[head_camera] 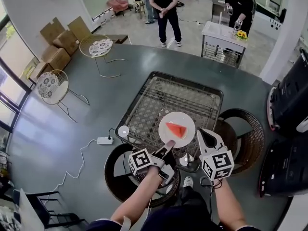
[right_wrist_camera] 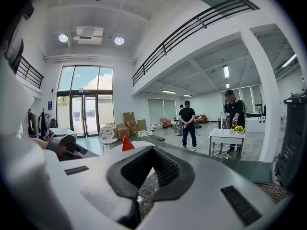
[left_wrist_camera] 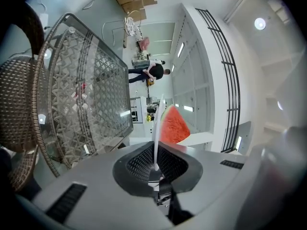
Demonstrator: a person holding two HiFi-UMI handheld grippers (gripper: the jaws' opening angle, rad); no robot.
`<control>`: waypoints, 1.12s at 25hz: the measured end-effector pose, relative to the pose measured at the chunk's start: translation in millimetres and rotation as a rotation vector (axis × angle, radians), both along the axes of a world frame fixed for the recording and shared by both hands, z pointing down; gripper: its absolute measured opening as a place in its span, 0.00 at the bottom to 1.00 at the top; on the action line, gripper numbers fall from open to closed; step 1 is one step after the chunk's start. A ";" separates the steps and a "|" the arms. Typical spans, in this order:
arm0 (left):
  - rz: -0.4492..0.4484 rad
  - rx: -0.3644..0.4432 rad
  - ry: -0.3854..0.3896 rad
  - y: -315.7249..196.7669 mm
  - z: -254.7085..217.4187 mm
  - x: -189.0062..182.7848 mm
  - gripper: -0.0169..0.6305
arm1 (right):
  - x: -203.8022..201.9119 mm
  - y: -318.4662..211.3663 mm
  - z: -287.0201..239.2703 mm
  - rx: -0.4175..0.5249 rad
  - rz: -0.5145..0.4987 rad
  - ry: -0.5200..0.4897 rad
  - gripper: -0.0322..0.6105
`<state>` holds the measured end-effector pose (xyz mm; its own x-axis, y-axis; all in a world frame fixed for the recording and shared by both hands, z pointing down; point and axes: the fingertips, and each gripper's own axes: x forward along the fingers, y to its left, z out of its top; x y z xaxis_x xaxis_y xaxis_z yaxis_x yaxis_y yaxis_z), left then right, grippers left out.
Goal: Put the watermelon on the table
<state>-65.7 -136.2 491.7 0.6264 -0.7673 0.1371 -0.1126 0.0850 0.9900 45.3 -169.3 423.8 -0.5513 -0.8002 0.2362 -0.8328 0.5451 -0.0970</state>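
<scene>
Bright all round: daylight poured through the tall glass doors [right_wrist_camera: 85, 102], round ceiling lamps [right_wrist_camera: 118, 40] glowed, shadows were soft. Fisheye bending curled the edges, corners were black; the red watermelon wedge [left_wrist_camera: 173, 126] was sharp.

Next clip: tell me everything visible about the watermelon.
The watermelon is one triangular slice, red flesh with a thin green rind on one edge, seemingly whole. It lies flat near the middle of a round white plate and touches nothing else. The left gripper is shut on the plate's rim and holds it over the table.
</scene>
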 end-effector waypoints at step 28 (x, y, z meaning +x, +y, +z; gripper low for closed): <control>-0.079 -0.168 -0.041 -87.4 150.0 -17.9 0.05 | -15.1 -65.6 82.7 -0.140 -0.071 0.076 0.05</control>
